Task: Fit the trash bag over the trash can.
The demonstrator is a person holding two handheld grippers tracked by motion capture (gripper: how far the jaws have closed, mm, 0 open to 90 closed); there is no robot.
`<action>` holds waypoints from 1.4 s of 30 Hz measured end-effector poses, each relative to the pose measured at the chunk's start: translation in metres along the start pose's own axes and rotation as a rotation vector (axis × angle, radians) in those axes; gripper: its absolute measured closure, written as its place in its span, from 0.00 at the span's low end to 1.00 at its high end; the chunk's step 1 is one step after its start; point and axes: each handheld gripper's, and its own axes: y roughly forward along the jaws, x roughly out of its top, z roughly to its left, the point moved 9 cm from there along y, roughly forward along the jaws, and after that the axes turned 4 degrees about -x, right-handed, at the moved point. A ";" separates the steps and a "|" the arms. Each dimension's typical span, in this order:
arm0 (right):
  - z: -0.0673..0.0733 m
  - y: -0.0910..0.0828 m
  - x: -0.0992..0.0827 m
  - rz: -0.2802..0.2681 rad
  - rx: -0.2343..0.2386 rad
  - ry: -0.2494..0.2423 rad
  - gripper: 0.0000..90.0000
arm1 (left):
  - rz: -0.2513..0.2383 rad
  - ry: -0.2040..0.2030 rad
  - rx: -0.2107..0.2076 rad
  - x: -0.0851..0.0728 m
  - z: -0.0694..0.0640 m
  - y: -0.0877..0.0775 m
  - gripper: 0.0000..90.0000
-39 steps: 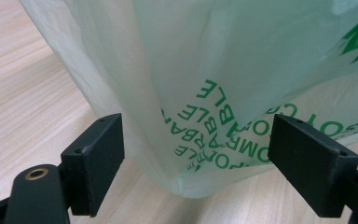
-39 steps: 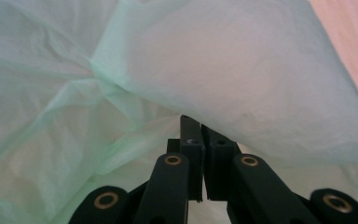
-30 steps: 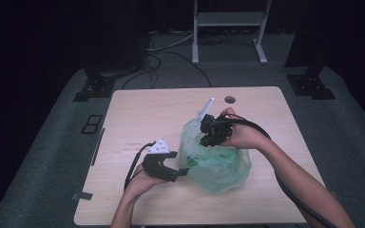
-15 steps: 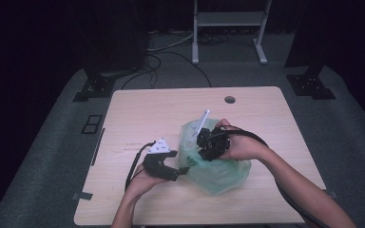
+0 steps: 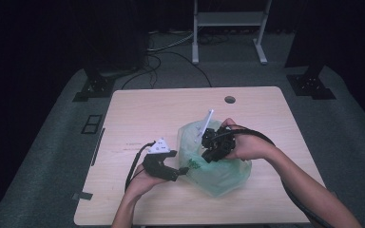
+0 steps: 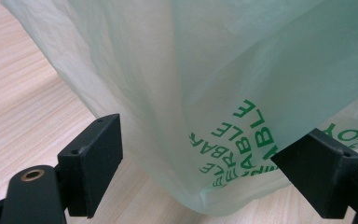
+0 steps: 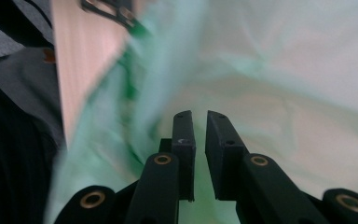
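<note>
A: Starting on the left: the left gripper (image 5: 183, 171) lies low on the wooden surface (image 5: 138, 114), its fingers (image 6: 91, 163) spread wide with the near edge of the green plastic bag (image 5: 218, 168) between them, not pinched.

B: Printed lettering faces that gripper's camera. The bag rests right of centre on the surface, puffed up and rumpled.

A: Moving right, the right gripper (image 5: 208, 154) dips into the top of the bag, fingers (image 7: 186, 140) narrowed to a slim gap. I can't tell whether any film is caught there; its view is blurred.

B: So how far along?

A: Early, I'd judge. The bag looks neither opened flat nor gathered. The left has yet to clamp, and the right looks busy at the mouth.
</note>
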 end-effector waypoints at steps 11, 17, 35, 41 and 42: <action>-0.043 0.018 -0.023 0.193 -0.153 0.023 0.91 | -0.008 0.000 -0.005 0.001 -0.001 0.000 0.18; -0.058 0.022 -0.018 0.193 -0.234 0.025 0.94 | -0.012 0.001 -0.008 0.002 -0.002 0.000 0.18; -0.047 0.005 0.005 0.043 -0.201 0.022 0.89 | -0.014 0.006 -0.005 0.003 -0.002 -0.001 0.18; -0.038 0.017 0.027 0.032 -0.183 -0.009 0.89 | -0.013 0.009 -0.010 0.003 -0.003 0.000 0.18; -0.038 0.019 0.030 0.034 -0.184 -0.012 0.89 | -0.014 0.009 -0.012 0.003 -0.004 0.000 0.18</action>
